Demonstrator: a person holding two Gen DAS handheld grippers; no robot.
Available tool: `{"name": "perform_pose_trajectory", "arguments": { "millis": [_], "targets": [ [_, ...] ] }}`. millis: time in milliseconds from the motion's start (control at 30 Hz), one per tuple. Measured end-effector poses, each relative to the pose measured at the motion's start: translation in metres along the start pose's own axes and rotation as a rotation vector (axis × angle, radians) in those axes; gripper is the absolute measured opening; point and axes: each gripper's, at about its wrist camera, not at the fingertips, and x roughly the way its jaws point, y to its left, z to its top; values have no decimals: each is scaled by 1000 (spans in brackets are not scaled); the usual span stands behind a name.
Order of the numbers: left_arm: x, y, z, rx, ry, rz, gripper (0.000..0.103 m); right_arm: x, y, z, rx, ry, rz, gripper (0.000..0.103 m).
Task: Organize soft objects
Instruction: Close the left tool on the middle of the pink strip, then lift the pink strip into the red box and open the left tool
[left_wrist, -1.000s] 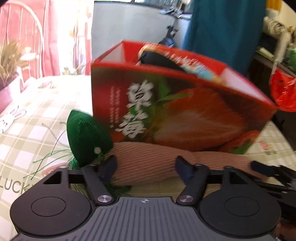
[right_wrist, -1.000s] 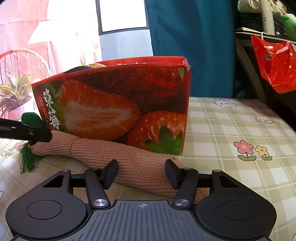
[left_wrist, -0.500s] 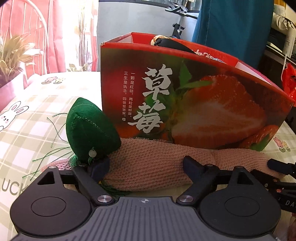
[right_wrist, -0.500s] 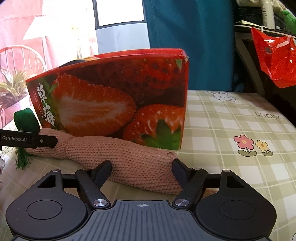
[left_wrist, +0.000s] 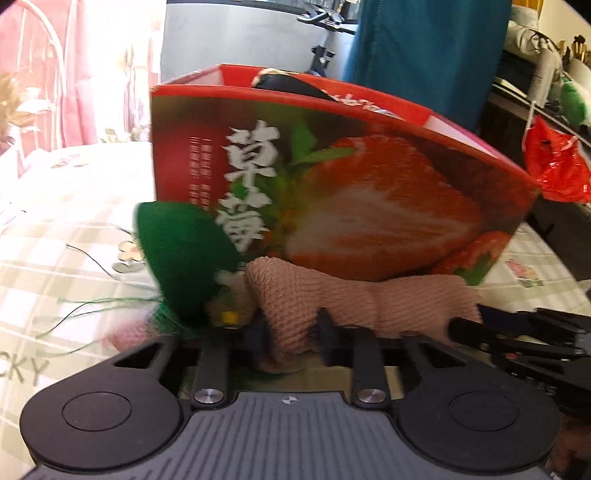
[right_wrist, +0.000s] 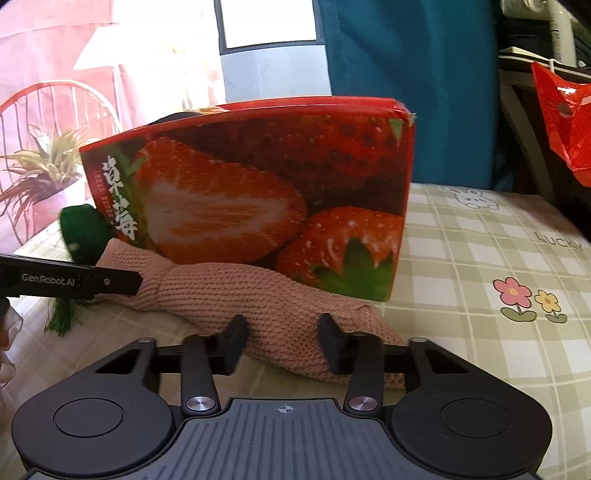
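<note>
A long pink knitted roll with a green stuffed top lies on the tablecloth along the front of a red strawberry-print box. My left gripper is closing, its jaws pinching the roll's bunched end beside the green top. In the right wrist view the roll runs from the green top along the box. My right gripper is closing too, its pads pressed on the roll's other end. One finger of the left gripper reaches in from the left.
A dark soft item sticks out of the box. A red plastic bag hangs at the right. A potted plant and a red chair stand at the left. The checked tablecloth spreads to the right of the box.
Both grippers' jaws have drawn in from wide apart onto the pink roll. The roll's left end has bunched up between the left fingers.
</note>
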Motion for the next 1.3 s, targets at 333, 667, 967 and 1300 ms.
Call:
{"name": "perform_pose_trajectory", "arguments": {
  "millis": [333,667,967,1300],
  "targets": [
    [-45,0,11,-55,-73,-25,23,-25,0,9,53,-56,88,12],
    [-113,0,41,-73,-225,-68,24,-86,13,54,37,-241,143,11],
    [-135,-8,72,-62,-288,-79,24,-113,16,86,23,-306,157,11],
    [-104,1,141,-68,-302,-147,24,-98,0,145,54,-328,132,11]
  ]
}}
